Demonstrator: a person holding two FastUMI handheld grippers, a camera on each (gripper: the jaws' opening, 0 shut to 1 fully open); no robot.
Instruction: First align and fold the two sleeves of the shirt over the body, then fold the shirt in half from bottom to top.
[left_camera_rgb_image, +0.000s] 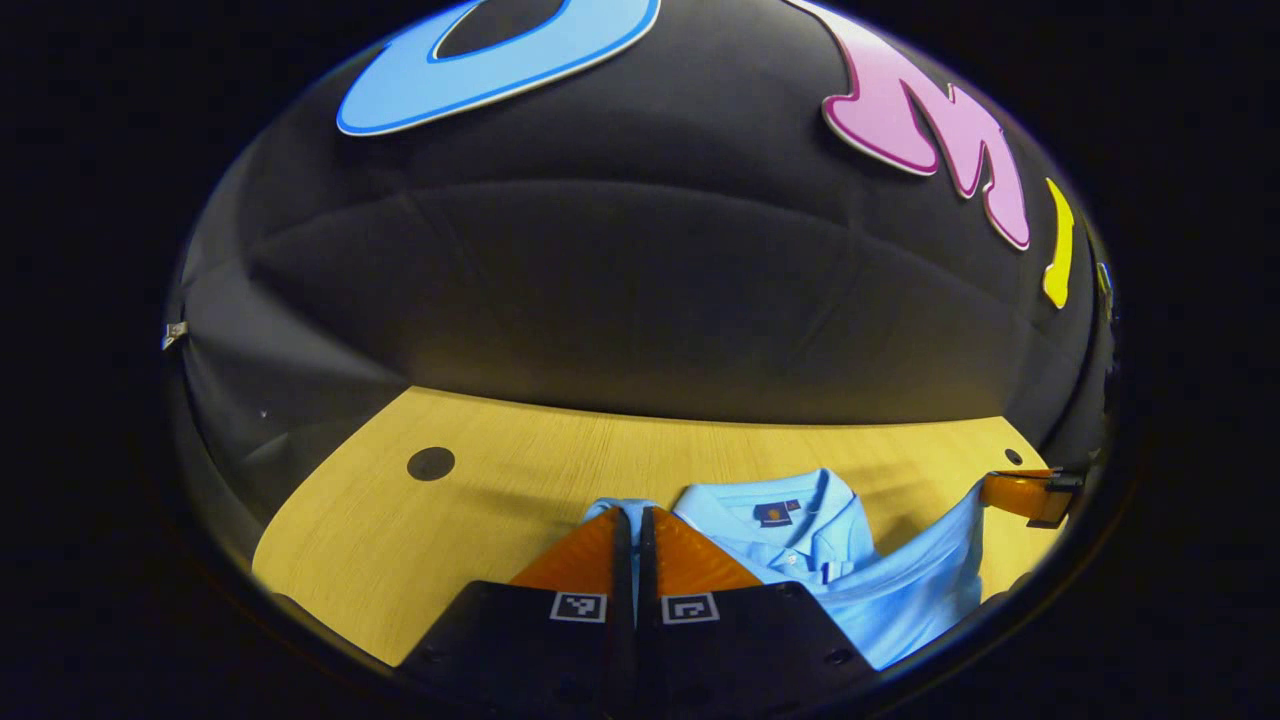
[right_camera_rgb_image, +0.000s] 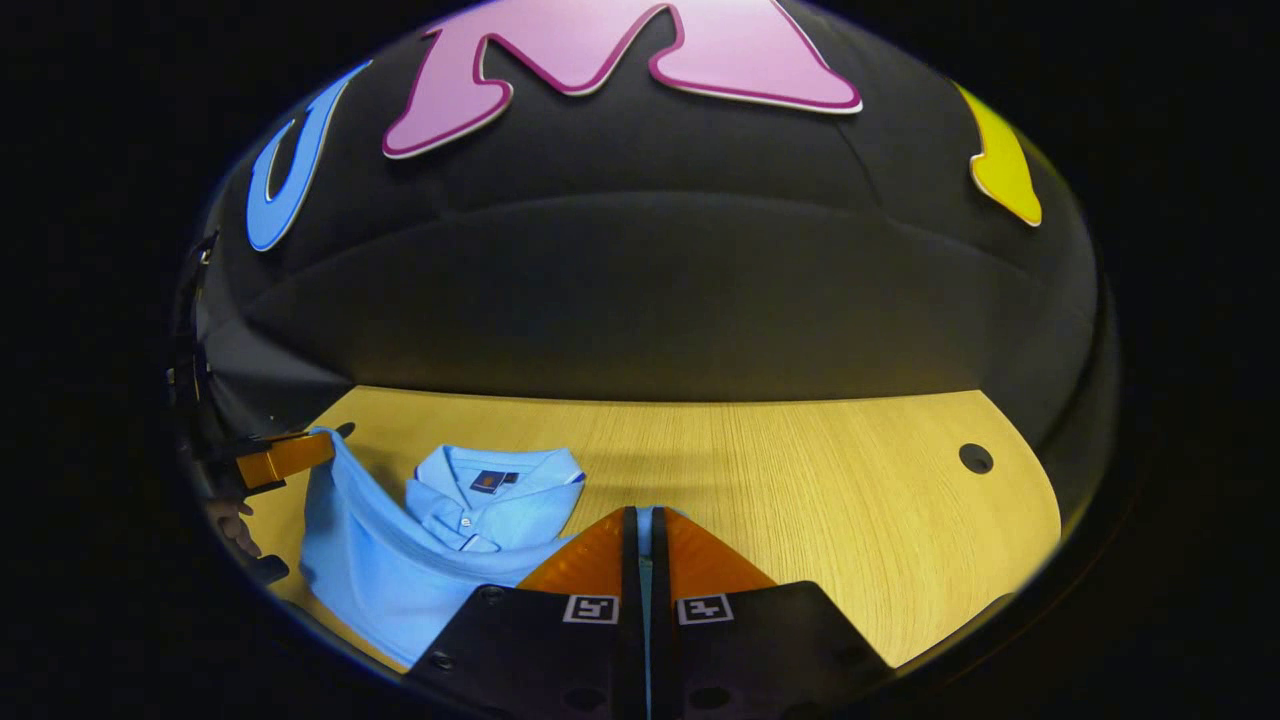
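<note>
In the left gripper view, the left gripper (left_camera_rgb_image: 636, 530) has its two fingers drawn together, and a thin fold of the light blue shirt (left_camera_rgb_image: 880, 590) is pinched between them, with a little cloth showing above the tips. In the right gripper view, the right gripper (right_camera_rgb_image: 643, 528) is closed the same way on a narrow strip of the shirt (right_camera_rgb_image: 400, 570). Each gripper lifts a corner of the cloth off the table (left_camera_rgb_image: 400, 540), so the fabric sags between them. The right gripper also appears at the far right of the left gripper view, with cloth drawn up to its tip. The left gripper shows at the left edge of the right gripper view, with a hand (right_camera_rgb_image: 232, 525) below it.

The shirt lies on the wooden table, collar (right_camera_rgb_image: 500, 478) toward the booth wall and the placket buttoned. Its lower part is raised over the body.

A dark neck label (left_camera_rgb_image: 772, 513) with a small orange mark sits inside the collar; its writing is too small to read. Each gripper carries two square black-and-white markers (left_camera_rgb_image: 578, 606) near the finger bases.
</note>
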